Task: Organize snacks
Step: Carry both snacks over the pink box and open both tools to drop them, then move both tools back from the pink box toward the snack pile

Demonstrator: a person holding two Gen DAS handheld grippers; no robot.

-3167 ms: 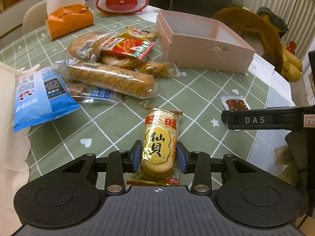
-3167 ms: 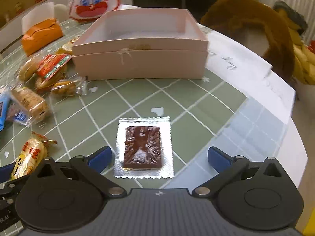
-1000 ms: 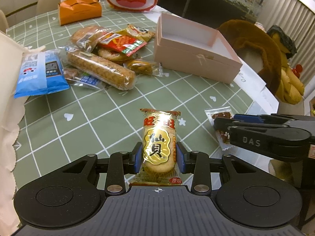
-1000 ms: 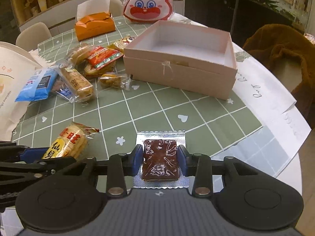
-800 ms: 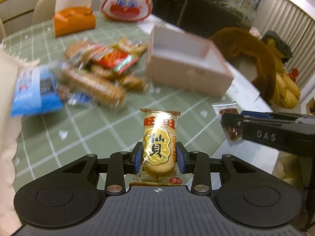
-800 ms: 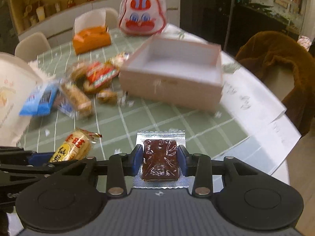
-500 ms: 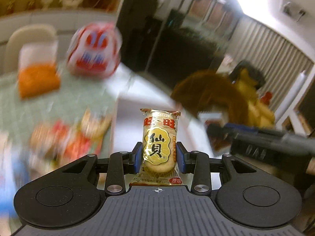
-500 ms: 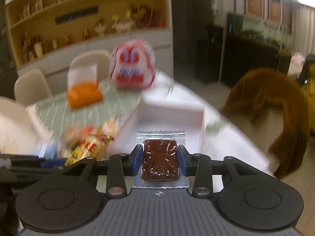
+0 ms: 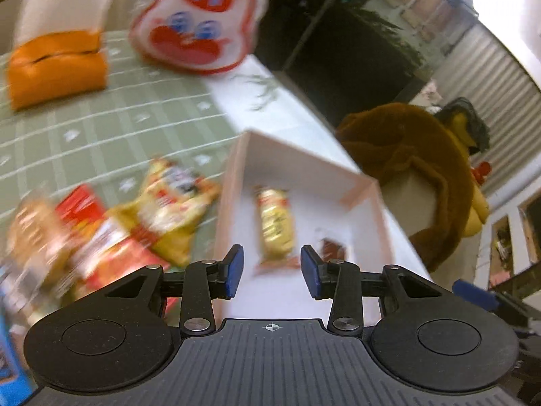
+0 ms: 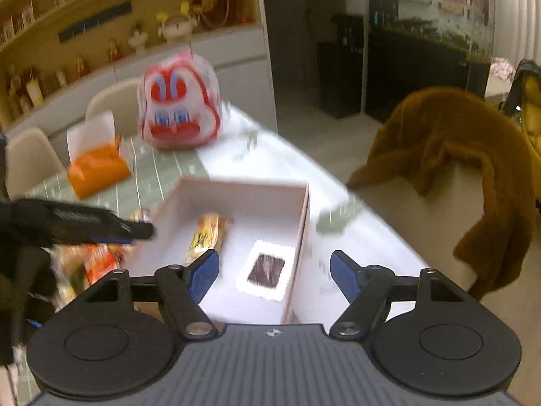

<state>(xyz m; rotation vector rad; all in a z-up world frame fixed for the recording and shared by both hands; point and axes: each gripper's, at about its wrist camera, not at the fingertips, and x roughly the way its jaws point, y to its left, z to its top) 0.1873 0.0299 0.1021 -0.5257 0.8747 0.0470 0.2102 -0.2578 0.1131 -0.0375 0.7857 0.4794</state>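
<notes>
- Right now both grippers hang above the pink box (image 10: 216,189), both snacks already inside it.
- Left gripper (image 9: 272,270): jaws have just been opening, now spread, nothing between the pads. The yellow rice cracker pack (image 9: 274,226) is below them on the box floor, blurred, roughly lengthwise along the box.
- Right gripper (image 10: 274,275): jaws have just been opening wide, nothing pinched. The chocolate wafer packet (image 10: 265,270) lies flat in the box, close to the right wall.
- The two packs sit side by side, apart, not overlapping. Looks like a clean drop; I'd call this release step done.
- To finish it well: lift both grippers straight up before swinging sideways, so a fingertip doesn't catch the box rim or drag a wrapper back out.
- Keep jaws spread on the way out; no reason to close until over the next item.
- Remaining snack pile (image 9: 111,233) lies on the green checked tablecloth (image 9: 101,125) just left of the box; too blurred to count items. Probably the left gripper's next stop, being nearest.
- Risk: both grippers are close together over the box; separate them before either heads back to the pile.
- Orange tissue holder (image 9: 55,67) and rabbit bag (image 9: 199,20) are well clear at the far end, no obstacle.
</notes>
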